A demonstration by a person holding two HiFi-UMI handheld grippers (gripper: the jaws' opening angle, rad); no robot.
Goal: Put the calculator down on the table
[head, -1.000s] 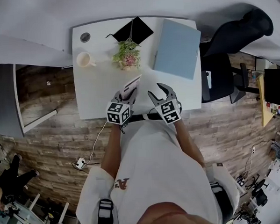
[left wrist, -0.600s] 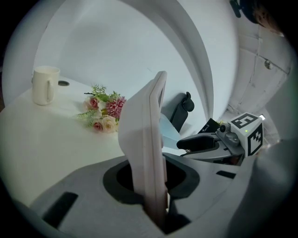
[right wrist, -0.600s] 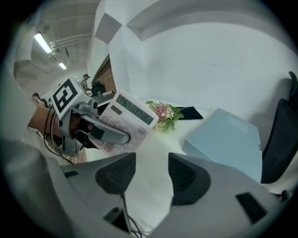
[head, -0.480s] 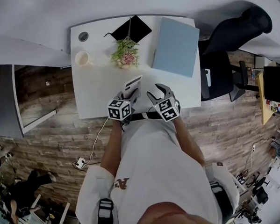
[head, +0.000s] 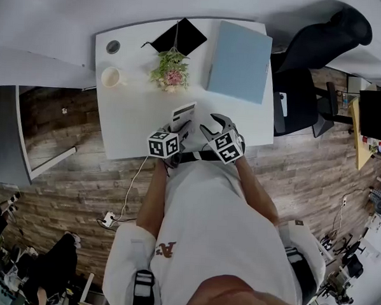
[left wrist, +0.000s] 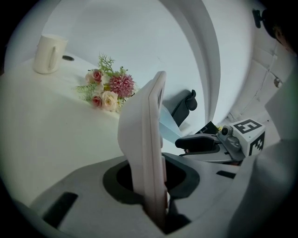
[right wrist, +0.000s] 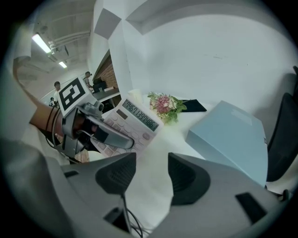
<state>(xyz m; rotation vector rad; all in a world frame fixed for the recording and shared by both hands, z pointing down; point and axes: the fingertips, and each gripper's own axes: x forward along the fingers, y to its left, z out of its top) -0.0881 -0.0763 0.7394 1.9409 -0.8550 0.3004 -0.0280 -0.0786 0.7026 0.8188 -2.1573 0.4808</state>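
Observation:
The white calculator stands on edge between the jaws of my left gripper, which is shut on its lower end near the table's front edge. In the left gripper view the calculator rises edge-on out of the jaws, tilted slightly. In the right gripper view its keypad and display face the camera, with the left gripper clamped over the keys. My right gripper is just to the right of it, open with nothing between its fingers; in its own view the gripper hangs over bare white table.
On the white table are a cream mug, a flower bunch, a black square item and a pale blue box. A black office chair is at the right. A cable hangs off the front edge.
Both grippers have sunk a little toward the table. The left one has rolled, so the calculator now stands more upright and squarer to the head view.

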